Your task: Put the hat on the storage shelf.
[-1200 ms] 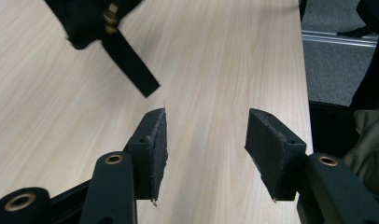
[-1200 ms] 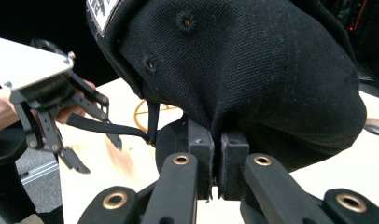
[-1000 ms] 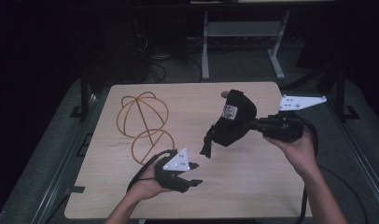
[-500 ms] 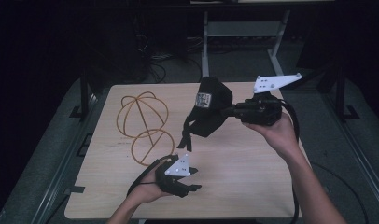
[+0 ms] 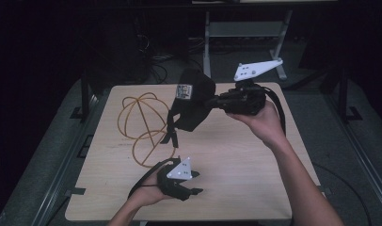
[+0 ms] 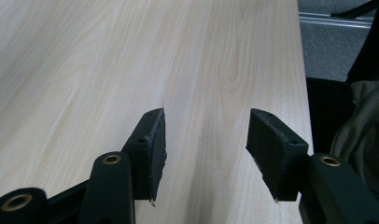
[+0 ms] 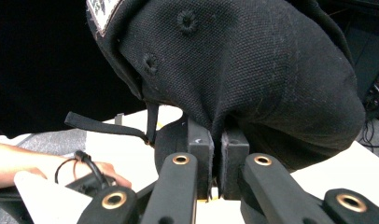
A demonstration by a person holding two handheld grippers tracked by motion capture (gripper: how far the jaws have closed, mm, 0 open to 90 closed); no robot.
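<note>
The cap [image 5: 191,101] hung in the air over the far middle of the bench [image 5: 236,160], pinched by a fold of its cloth in the right claw [image 5: 212,100], its strap dangling toward the wire stand [image 5: 142,125]. That stand, a dome of thin yellowish hoops, stood on the bench's left part, just beside and below the cap but apart from it. The step in hand looked like carrying the cap across to set it over the stand; the next move would call for bringing the cap's open side down over the dome and lowering it squarely before letting go, since a skewed drop could tip the light wire. The left claw [image 5: 191,183] lay low near the near edge, spread with nothing between its pads. The right gripper view showed what the high view could not: the two pads [image 7: 200,154] pressed together on the black cloth [image 7: 253,70], eyelets and a label corner on the cap's crown, and the other hand [image 7: 85,175] beyond. The left gripper view gave its own pads [image 6: 152,149] apart over bare wood grain.
</note>
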